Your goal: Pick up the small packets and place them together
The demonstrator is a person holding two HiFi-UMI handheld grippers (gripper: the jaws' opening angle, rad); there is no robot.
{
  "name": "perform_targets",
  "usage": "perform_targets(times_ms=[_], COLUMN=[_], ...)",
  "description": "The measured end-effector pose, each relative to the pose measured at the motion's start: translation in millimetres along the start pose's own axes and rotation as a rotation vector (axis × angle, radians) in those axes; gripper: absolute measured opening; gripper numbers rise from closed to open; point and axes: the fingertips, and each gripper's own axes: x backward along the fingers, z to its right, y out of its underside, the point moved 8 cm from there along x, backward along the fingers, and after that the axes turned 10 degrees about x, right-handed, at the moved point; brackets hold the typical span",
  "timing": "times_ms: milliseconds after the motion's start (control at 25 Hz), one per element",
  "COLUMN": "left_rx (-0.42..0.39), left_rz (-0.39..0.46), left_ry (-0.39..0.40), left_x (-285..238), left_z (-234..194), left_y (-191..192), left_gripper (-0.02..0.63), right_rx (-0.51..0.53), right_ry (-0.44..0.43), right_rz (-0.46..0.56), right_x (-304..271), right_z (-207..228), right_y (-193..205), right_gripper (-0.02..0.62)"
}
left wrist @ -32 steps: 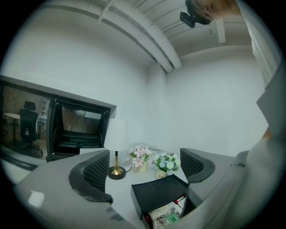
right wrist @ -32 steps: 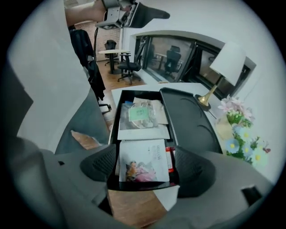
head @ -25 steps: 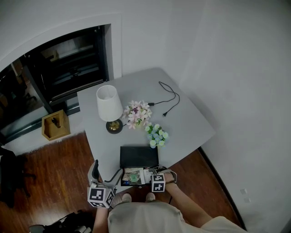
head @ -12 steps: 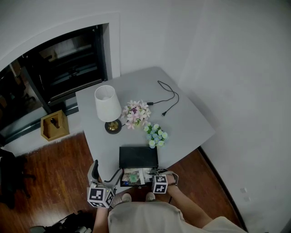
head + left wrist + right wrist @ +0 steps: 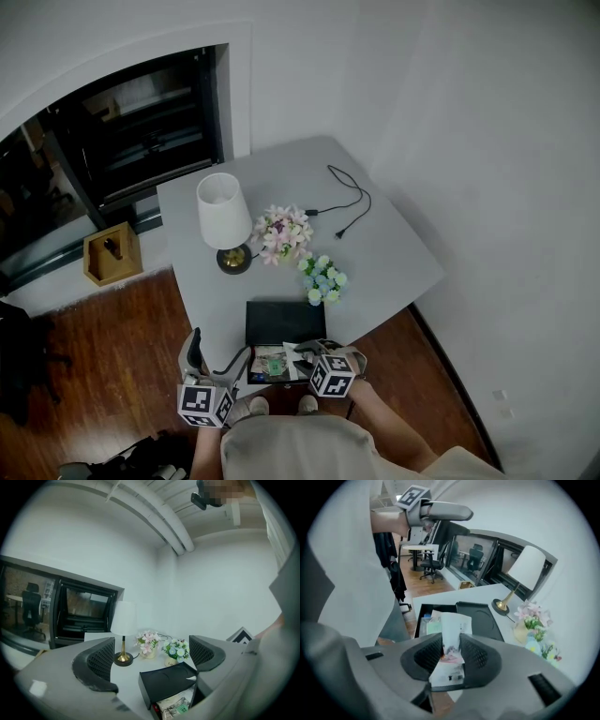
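**Gripping a small packet lengthwise over the open case**

A small packet (image 5: 453, 626) is clamped between the jaws of the right gripper (image 5: 451, 641), which have just been closing on it. The pads are pressed against its two flat faces. The packet's long axis is laid along the jaws. Its pale free end is pointed away from the gripper, past the fingertips and towards the open black case (image 5: 480, 617), while its printed end is set back towards the gripper body. In the right gripper view the packet is seen nearly upright, and it is held above the case, clear of the contents.

More packets (image 5: 426, 623) are seen lying flat in the nearer half of the case, at the near edge of the grey table (image 5: 375, 244). The other half of the case is seen as a flat black panel (image 5: 286, 323).

The left gripper (image 5: 152, 654) is held beside the table's near corner with its jaws spread wide, and nothing is caught between them. Beyond them a white lamp (image 5: 123, 632), pink flowers (image 5: 148, 642) and blue-green flowers (image 5: 176, 649) are seen. A black cable (image 5: 342, 202) is laid further back on the table.
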Motion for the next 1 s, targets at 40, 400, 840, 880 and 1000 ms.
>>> perform_targets(times_ms=[40, 400, 840, 880, 1000], left_rx=[0.000, 0.004, 0.002, 0.004, 0.006], left_rz=[0.002, 0.018, 0.015, 0.016, 0.018], left_ry=[-0.002, -0.043, -0.110, -0.111, -0.110], left_x=[1.0, 13.5, 26.3, 26.5, 25.9], left_z=[-0.9, -10.9, -27.0, -27.7, -28.5], left_y=[-0.5, -6.2, -4.2, -4.6, -6.0], left_gripper=[0.480, 0.480, 0.480, 0.480, 0.480], right_rx=[-0.010, 0.001, 0.040, 0.044, 0.025], right_ry=[0.000, -0.080, -0.166, -0.171, -0.180], right_rz=[0.022, 0.005, -0.043, -0.048, -0.043], right_x=[-4.1, -67.4, -106.2, -107.3, -109.3], right_z=[10.3, 76.4, 96.5, 97.1, 100.2], right_y=[-7.1, -44.3, -48.9, -49.0, -48.2], right_gripper=[0.124, 0.148, 0.163, 0.164, 0.166])
